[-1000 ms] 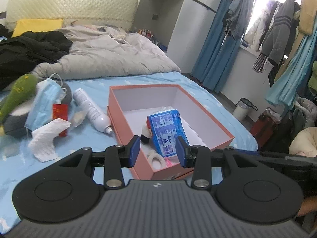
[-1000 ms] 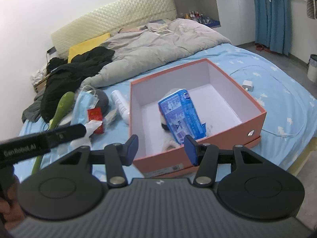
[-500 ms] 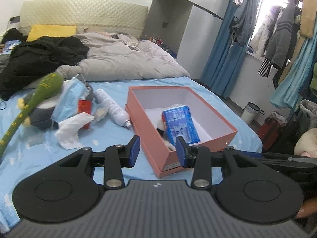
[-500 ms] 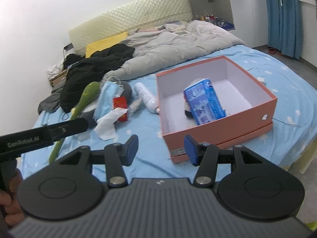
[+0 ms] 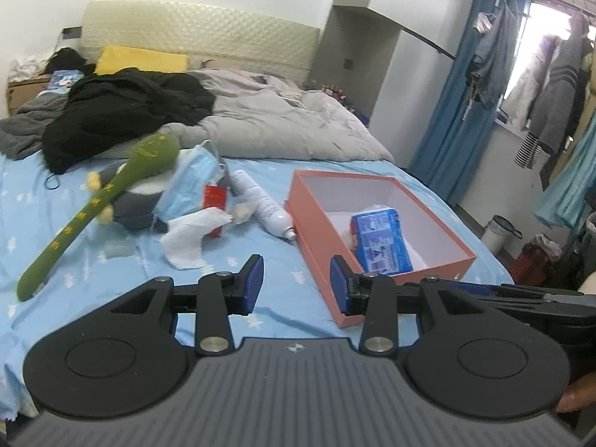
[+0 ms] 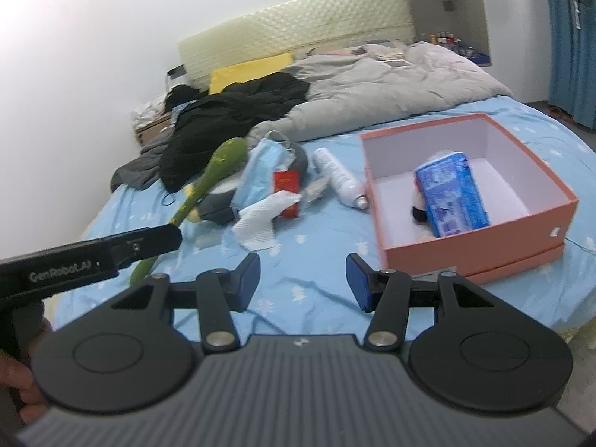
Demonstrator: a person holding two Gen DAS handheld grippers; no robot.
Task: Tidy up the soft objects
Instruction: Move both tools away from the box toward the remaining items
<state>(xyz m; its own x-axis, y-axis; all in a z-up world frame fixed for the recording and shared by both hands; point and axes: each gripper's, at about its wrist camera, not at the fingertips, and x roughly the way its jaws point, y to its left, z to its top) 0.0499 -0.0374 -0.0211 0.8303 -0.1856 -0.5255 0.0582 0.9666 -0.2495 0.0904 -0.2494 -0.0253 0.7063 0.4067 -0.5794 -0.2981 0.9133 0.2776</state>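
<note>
A pink open box [image 5: 439,260] [image 6: 536,219] sits on the blue bed and holds a blue tissue pack [image 5: 381,242] [image 6: 452,193] and a small black-and-white soft thing [image 6: 419,212]. Left of the box lie a green plush snake [image 5: 93,205] [image 6: 208,175], a grey plush [image 5: 138,205], a blue face mask [image 5: 190,182] [image 6: 260,167], a white cloth [image 5: 190,234] [image 6: 264,219], a red packet [image 6: 287,190] and a white bottle [image 5: 264,205] [image 6: 339,178]. My left gripper [image 5: 296,285] is open and empty above the sheet near the box's front corner. My right gripper [image 6: 302,281] is open and empty, left of the box.
A grey duvet [image 5: 275,126] and black clothes [image 5: 123,108] cover the far half of the bed. A yellow pillow [image 5: 141,61] lies at the headboard. Hanging clothes and blue curtains [image 5: 473,104] stand at the right. The left gripper's body [image 6: 89,257] crosses the right wrist view.
Both grippers have pulled back and swung left from the box. The pile of soft things now shows more centrally. Both stay open and empty.
</note>
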